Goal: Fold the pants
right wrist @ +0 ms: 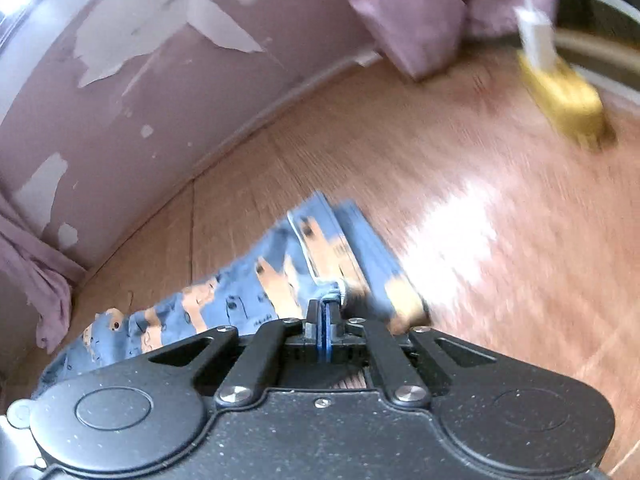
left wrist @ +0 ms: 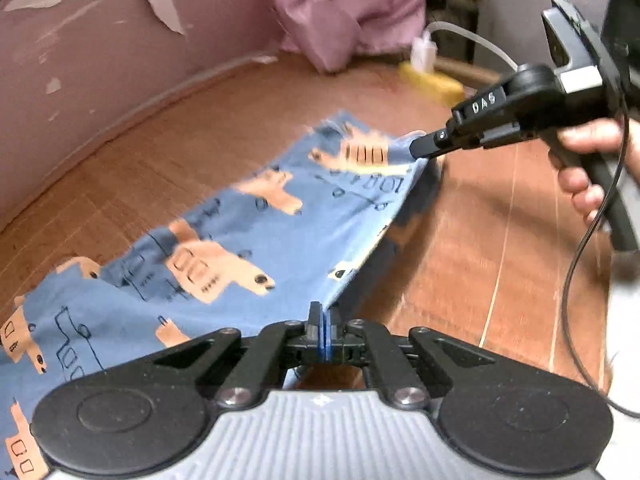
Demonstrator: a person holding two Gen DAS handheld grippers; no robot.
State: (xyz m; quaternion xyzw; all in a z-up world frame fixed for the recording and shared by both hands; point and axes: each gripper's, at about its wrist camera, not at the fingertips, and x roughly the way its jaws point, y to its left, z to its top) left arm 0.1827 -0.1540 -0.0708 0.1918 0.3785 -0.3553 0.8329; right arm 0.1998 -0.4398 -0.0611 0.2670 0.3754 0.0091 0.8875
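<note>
The left gripper (left wrist: 323,322) is pinched tight on the near edge of the blue pants (left wrist: 240,240), which lie partly lifted over the wooden table (left wrist: 500,240). The right gripper (left wrist: 420,148) is closed on the far corner. To fold well, I think both should move together, keeping the edge straight and tight.

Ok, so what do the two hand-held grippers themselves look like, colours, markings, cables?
The left hand-held gripper has black linkage arms, blue finger pads, silver screws and a ribbed grey body. The right hand-held gripper is black all over, with the same blue pads in its own view, white "DAS" lettering on its side and a thin black cable trailing down. No sleeve shows.
</note>
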